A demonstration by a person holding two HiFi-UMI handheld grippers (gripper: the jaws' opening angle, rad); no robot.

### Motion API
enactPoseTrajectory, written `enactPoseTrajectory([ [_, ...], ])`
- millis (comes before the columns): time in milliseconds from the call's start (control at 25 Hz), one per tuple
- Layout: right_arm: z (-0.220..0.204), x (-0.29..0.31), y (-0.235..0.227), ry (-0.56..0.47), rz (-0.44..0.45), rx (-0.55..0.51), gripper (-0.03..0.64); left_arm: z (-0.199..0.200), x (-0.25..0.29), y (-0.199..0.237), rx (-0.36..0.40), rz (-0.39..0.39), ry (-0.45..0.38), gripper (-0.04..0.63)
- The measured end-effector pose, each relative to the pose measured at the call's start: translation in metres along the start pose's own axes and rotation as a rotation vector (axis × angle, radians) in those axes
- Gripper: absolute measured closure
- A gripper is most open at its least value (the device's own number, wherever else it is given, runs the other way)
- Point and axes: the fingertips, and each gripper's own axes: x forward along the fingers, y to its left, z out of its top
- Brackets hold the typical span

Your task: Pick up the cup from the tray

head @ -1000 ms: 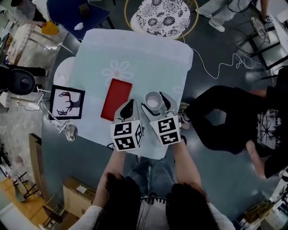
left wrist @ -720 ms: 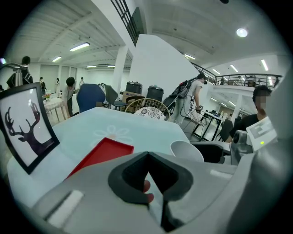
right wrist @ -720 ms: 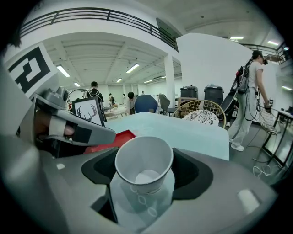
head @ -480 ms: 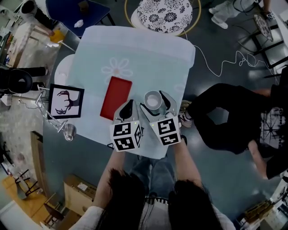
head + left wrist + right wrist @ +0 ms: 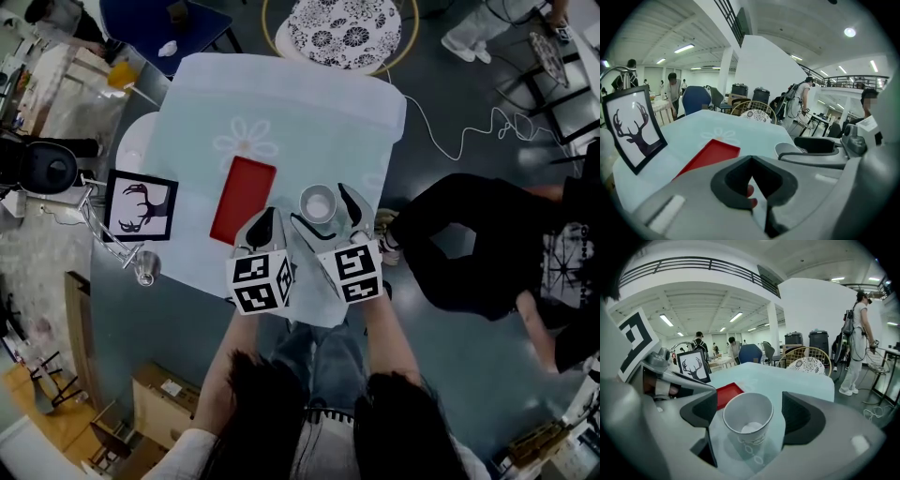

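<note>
Head view first: a paper cup (image 5: 318,203) is seen standing upright on the pale tablecloth (image 5: 281,112), not on the red tray (image 5: 243,200). It's parked just off the tray's lower right corner, roughly 4 o'clock from the tray's middle, with a strip of cloth visible between them. The tray itself is lying flat with nothing on it.

The right gripper (image 5: 321,204) is placed around the cup, one jaw at either side. In the right gripper view its jaws are spread wide, and the cup (image 5: 747,420) sits between the dark pads with a gap showing on both sides, so no squeeze is on it. Inside the cup only the white bottom can be made out. The tray (image 5: 729,393) is caught at about 10 o'clock from the cup there.

The left gripper (image 5: 266,221) is held just beside the right one, over the near edge of the table, at the tray's lower right corner. In the left gripper view its jaws are pressed together with nothing pinched, and a bit of red shows through the little gap behind the pads.

A framed deer picture (image 5: 140,207) is propped at 9 o'clock from the tray, off the cloth's left edge.
</note>
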Motion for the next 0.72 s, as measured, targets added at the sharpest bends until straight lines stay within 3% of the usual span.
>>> enactPoseTrajectory([
  [240,0.041,-0.023,-0.009,-0.080,-0.030,0.012,0.189,0.020,-0.020,-0.004,0.001,-0.004,-0.045,0.595],
  [360,0.064,-0.038,-0.002,-0.120,-0.037,-0.002,0.229,0.032,-0.032,-0.010,0.000,-0.015,-0.079,0.595],
  [480,0.076,-0.053,0.006,-0.132,-0.068,-0.034,0.336,0.045,-0.048,-0.018,0.004,-0.029,-0.115,0.595],
  [560,0.081,-0.064,0.011,-0.138,-0.098,-0.037,0.457,0.053,-0.061,-0.023,0.011,-0.037,-0.138,0.595],
  [720,0.090,-0.087,0.021,-0.153,-0.136,-0.037,0.579,0.064,-0.087,-0.030,0.027,-0.052,-0.174,0.595],
])
